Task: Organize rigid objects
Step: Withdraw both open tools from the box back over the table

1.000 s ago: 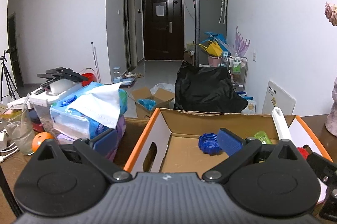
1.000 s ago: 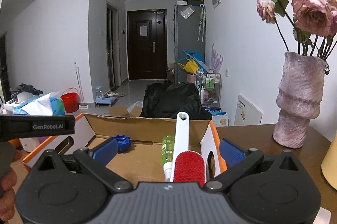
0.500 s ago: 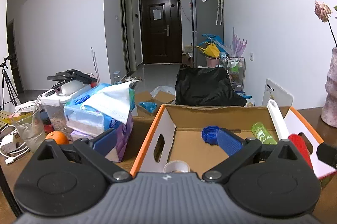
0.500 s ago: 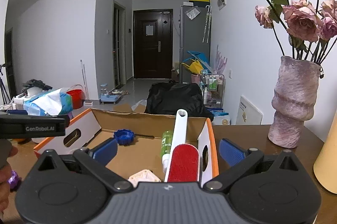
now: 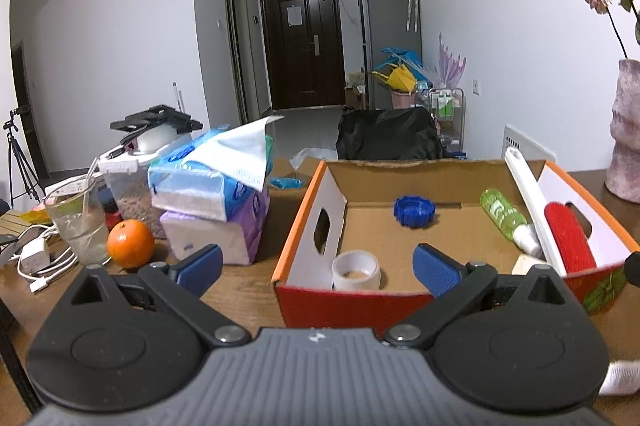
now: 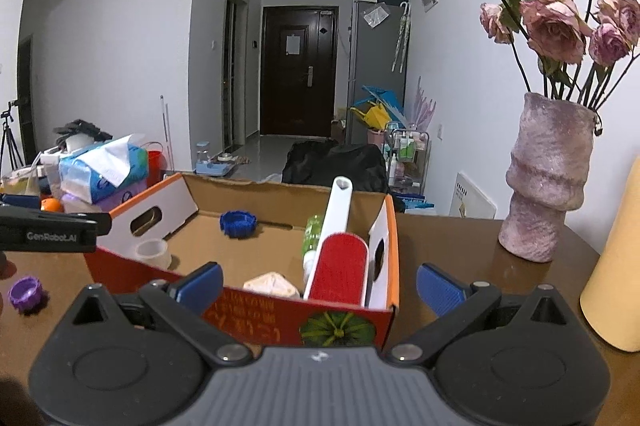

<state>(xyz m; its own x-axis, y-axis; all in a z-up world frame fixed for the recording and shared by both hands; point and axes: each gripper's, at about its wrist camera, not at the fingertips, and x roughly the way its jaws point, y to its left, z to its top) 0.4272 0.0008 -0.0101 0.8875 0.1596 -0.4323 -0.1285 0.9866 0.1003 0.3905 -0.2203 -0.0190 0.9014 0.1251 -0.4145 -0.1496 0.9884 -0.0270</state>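
Note:
An open cardboard box [image 5: 308,210] [image 6: 160,202] with orange rims stands on the brown table. Inside lie a blue ridged lid [image 5: 414,211] [image 6: 238,224], a green bottle [image 5: 504,214] [image 6: 312,234], a red lint brush with a white handle [image 5: 566,238] [image 6: 340,262], a white tape roll [image 5: 356,269] [image 6: 153,253] and a pale angular piece [image 6: 272,285]. A purple lid [image 6: 26,293] sits on the table left of the box. My left gripper [image 5: 316,266] is open and empty, before the box's near wall. My right gripper [image 6: 320,284] is open and empty at the box's near right corner.
Stacked tissue packs [image 5: 216,194], an orange [image 5: 130,244], a glass with a straw [image 5: 78,222] and a white charger [image 5: 36,254] crowd the table's left. A pink vase of dried roses [image 6: 548,178] and a yellow cylinder [image 6: 616,266] stand to the right.
Both grippers have drawn back and risen from the box. Its near wall, the tape roll, the pale piece and the purple lid have come into view.

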